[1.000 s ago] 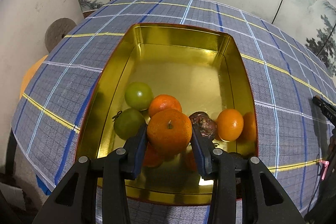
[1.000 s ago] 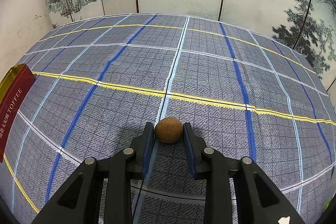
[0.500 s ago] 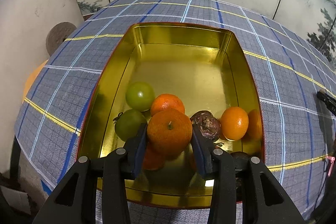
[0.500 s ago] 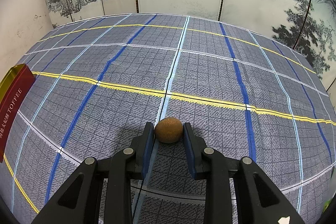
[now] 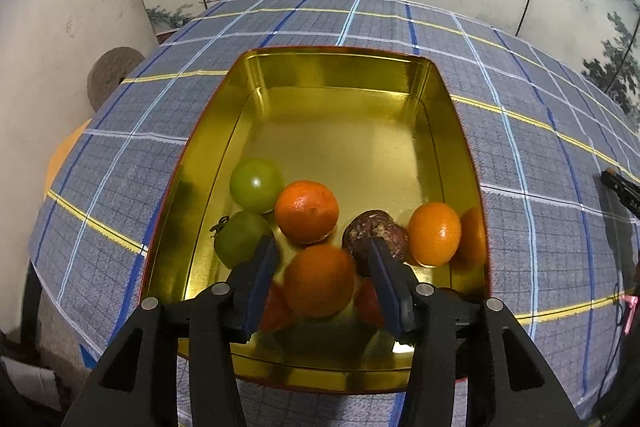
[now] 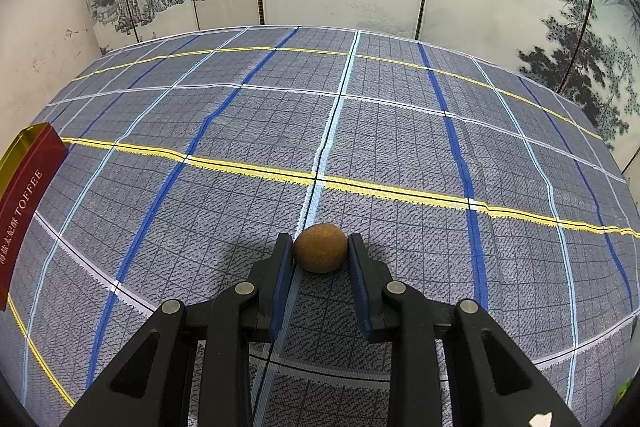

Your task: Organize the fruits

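Fruit mostly in gold tin (image 5: 448,131): two green tomatoes, oranges, one dark passion fruit. Left gripper (image 5: 322,281) opening, letting blurry orange (image 5: 320,281) drop in. Right gripper (image 6: 320,253) squeezed shut on small brown fruit (image 6: 320,247) above checked cloth (image 6: 400,131); probably goes in next.

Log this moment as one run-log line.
left gripper: jaws opening, orange between them over gold tin | right gripper: shut on brown fruit
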{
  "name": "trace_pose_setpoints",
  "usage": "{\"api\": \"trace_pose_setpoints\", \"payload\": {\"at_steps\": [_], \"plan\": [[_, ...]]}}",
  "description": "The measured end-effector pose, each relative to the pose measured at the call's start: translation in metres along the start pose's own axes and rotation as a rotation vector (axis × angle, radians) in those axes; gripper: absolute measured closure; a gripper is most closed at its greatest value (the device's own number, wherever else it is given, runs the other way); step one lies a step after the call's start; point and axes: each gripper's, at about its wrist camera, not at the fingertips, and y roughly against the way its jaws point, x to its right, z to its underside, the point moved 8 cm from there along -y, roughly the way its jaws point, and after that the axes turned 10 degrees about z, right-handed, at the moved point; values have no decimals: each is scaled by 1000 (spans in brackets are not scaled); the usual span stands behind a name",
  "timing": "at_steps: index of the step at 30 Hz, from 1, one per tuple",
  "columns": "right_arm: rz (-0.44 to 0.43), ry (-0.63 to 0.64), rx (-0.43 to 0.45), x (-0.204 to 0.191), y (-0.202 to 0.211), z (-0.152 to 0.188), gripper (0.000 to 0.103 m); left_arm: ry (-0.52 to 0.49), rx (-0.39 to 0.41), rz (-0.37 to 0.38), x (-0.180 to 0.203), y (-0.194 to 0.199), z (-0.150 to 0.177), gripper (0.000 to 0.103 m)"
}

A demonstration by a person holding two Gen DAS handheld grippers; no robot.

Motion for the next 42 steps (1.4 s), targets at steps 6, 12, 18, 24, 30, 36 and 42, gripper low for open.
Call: {"api": "trace_pose_setpoints", "payload": {"at_steps": [6,12,18,24,30,36,42], "plan": [[9,13,8,-3,2,-1,78,-4,24,-9,3,8,-1,50],[-50,13,31,-27,20,-7,78,2,37,-4,4,15,-1,49],[-185,100,76,-94,56,-16,78,5,63,8,4,28,-1,44],[-372,228,109,-189,103,-14,78,7,103,-28,-9,46,-3,43],[-506,352,132,-273,142,-5,78,47,124,-76,-37,61,2,43],[-533,455,104,-328,145,15,78,88,114,-88,-58,63,14,43],[-511,485,72,-347,135,24,77,107,103,-85,-63,62,19,43]]}}
